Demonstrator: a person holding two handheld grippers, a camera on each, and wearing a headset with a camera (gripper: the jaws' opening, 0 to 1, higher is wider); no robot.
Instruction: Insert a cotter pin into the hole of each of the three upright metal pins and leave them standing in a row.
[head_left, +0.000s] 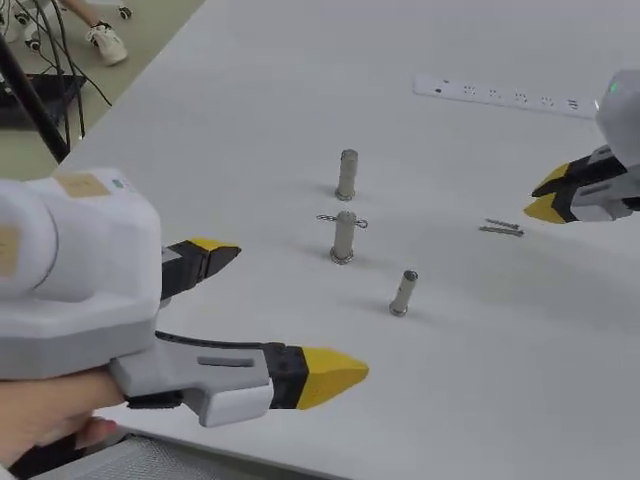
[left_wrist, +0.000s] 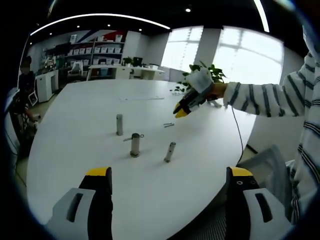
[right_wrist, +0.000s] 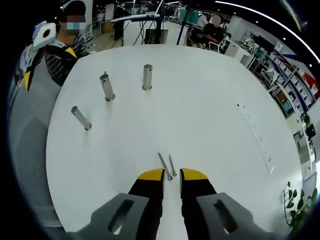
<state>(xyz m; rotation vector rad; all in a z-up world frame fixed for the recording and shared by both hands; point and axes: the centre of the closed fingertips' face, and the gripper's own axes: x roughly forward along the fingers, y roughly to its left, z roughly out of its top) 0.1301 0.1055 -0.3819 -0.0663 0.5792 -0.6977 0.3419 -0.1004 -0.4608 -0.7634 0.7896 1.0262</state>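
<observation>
Head view shows the job about a third done. Three upright metal pins stand on the white table (head_left: 250, 100). The middle pin (head_left: 344, 238) already carries a cotter pin (head_left: 341, 220) crosswise through its top, with the looped end sticking out to one side. The far pin (head_left: 347, 175) and the near pin (head_left: 403, 293) have nothing through them that I can see. The three stand in a rough line, the near one set off a little toward the right. Two loose cotter pins (head_left: 500, 228) lie side by side on the table, well apart from the upright pins; these are presumably the two left to fit.

The right gripper (head_left: 530, 200) hovers just beside those loose cotter pins. In the right gripper view its jaws stand close together with only a narrow gap, nothing clamped between them, and the two cotter pins lie just ahead of the yellow tips. I judge that picking one up is the step in hand.

The left gripper (head_left: 302, 311) sits low in the foreground, near the table's edge and apart from the upright pins. Its jaws are spread wide and it grips nothing and touches nothing.
</observation>
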